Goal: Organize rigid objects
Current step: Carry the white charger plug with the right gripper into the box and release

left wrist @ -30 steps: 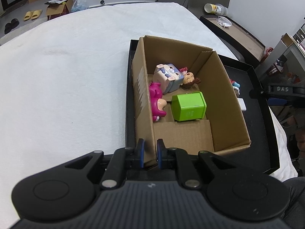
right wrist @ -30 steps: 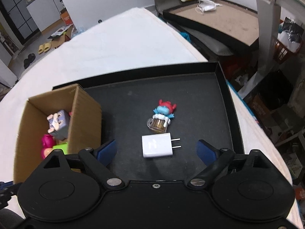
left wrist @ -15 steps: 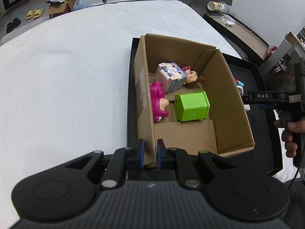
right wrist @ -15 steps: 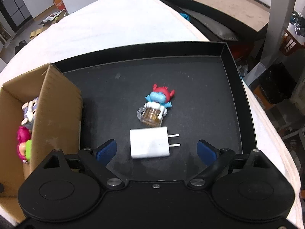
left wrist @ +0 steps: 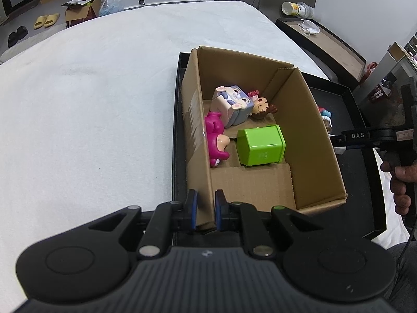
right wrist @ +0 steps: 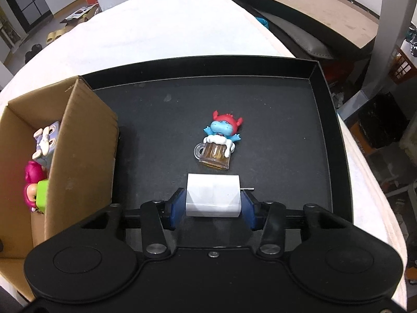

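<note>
Blue pads on my right gripper (right wrist: 213, 203) are closing on the white charger (right wrist: 213, 198), one pad against each side of its body, with the gripper angled steeply down at the black tray (right wrist: 260, 99). The charger lies flat on the tray floor at the near edge of my right view, a smooth white block with a metal prong poking out to the right. Just beyond it, close but apart, lies a blue figure with a red cap and a beer mug (right wrist: 220, 140). My left gripper (left wrist: 206, 212) also points steeply down, its jaws narrow and pinched on the near wall of the cardboard box (left wrist: 312, 140), one pad inside and one outside. The box stands in the left part of the tray, open at the top. Inside it I see a green block (left wrist: 262, 146) near the middle, a pink bear figure (left wrist: 217, 140) against the left wall, a grey cube with a rabbit face (left wrist: 233, 103) behind it, and a small doll head (left wrist: 262, 105) touching that cube. In the left view a hand (left wrist: 401, 182) grips the right tool's handle at the far right edge
</note>
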`<act>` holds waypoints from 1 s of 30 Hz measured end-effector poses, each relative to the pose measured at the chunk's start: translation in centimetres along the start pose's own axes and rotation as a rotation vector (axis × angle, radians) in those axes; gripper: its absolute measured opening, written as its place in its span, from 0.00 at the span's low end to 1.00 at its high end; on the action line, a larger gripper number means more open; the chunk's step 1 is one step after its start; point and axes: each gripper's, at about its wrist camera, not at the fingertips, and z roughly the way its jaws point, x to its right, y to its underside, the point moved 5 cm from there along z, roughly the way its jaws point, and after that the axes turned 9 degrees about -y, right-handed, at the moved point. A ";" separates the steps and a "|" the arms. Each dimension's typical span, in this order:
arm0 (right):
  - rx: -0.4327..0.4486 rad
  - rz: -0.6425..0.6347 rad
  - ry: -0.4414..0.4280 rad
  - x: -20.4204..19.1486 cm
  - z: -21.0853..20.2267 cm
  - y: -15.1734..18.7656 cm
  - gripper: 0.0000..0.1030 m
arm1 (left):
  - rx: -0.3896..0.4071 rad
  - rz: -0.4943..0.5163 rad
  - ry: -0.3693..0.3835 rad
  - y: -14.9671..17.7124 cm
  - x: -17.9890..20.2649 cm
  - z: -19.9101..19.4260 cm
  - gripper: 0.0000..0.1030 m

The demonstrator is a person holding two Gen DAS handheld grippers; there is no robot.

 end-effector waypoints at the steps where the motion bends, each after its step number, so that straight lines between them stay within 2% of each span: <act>1: 0.001 -0.001 -0.001 0.0 -0.1 0.0 0.43 | 0.000 0.001 0.002 0.0 0.0 0.0 0.13; 11: 0.054 -0.005 0.000 -0.7 -3.1 -0.9 0.43 | -0.002 0.011 0.004 0.0 0.0 -0.1 0.13; 20: 0.118 -0.039 -0.029 -2.6 -6.2 -2.3 0.43 | -0.001 0.009 0.007 0.0 0.1 -0.2 0.13; 30: 0.149 -0.072 -0.061 -5.2 -8.3 -3.3 0.43 | -0.004 0.011 0.013 -0.1 0.1 -0.1 0.13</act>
